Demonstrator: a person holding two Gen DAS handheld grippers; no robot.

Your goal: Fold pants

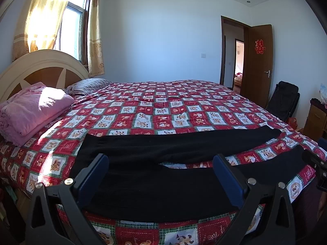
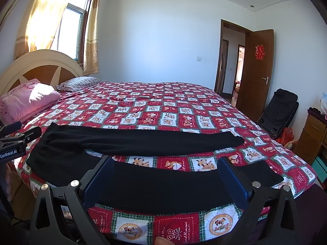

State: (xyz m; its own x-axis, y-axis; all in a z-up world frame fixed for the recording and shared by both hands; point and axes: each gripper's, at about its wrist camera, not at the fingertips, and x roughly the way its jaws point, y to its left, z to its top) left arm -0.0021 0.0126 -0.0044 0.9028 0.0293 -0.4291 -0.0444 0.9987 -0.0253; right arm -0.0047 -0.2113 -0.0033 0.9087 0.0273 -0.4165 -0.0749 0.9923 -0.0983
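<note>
Both tools, left [image 1: 160, 175] and right [image 2: 165, 175], hung with jaws spread wide and empty above the pants [image 2: 143, 143]. Those black pants lay flat along the bed's [image 2: 163, 106] near edge, long axis left-right, waist toward the headboard, legs parted rightward.

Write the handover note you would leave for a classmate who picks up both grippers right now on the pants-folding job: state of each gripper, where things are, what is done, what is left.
Left gripper: open, holding nothing, hovering above the near leg towards the waist end.
Right gripper: open, holding nothing, above the same leg nearer its cuff.
Black pants: laid flat across the near side of the bed on the patterned bedspread, waist towards the headboard, legs spread apart in a V with bedspread showing between them.
Done: pants spread out; no fold made yet.
Left: probably bring one leg over the other, then fold lengthwise into a compact stack.
</note>
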